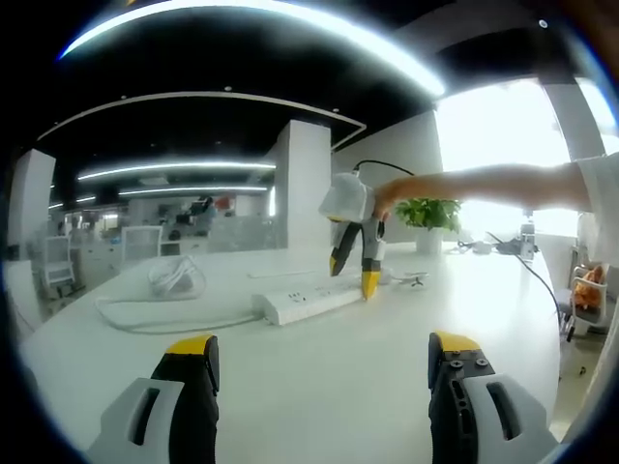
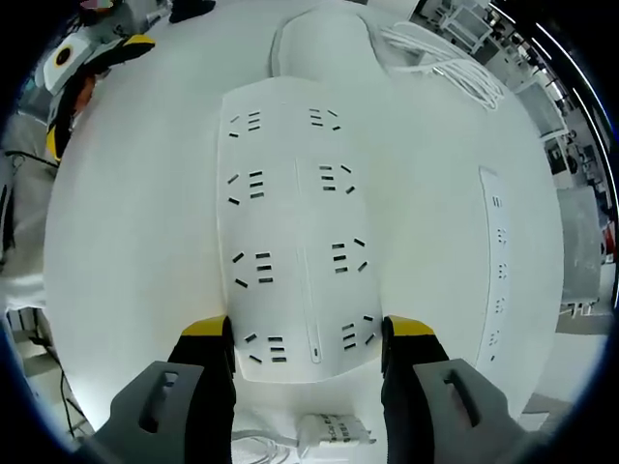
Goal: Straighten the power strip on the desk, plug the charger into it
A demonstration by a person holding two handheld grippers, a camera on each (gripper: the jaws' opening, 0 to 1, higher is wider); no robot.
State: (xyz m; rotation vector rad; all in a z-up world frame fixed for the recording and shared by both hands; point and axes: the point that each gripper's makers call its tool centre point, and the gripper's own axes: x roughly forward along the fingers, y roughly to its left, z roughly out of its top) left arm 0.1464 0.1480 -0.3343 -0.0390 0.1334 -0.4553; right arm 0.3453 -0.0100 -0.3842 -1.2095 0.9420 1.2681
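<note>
Long white plastic power strip (image 2: 295,232) lying flat on the white desk (image 1: 387,338), right gripper (image 2: 308,340) jaws on either side of its near end, maybe touching, left gripper (image 1: 324,353) spread wide, holding nothing.

You worked at a broad white desk (image 1: 319,377) in an open-plan office. A dark ceiling (image 1: 242,58) hung over you, crossed by long curved light strips (image 1: 261,10). A square white pillar (image 1: 302,184) stood beyond the desk, and a bright window (image 1: 503,135) washed out the right side. A potted green plant (image 1: 427,215) sat near that window. Off to the left you had white office chairs (image 1: 58,263) and more desks further back.
</note>
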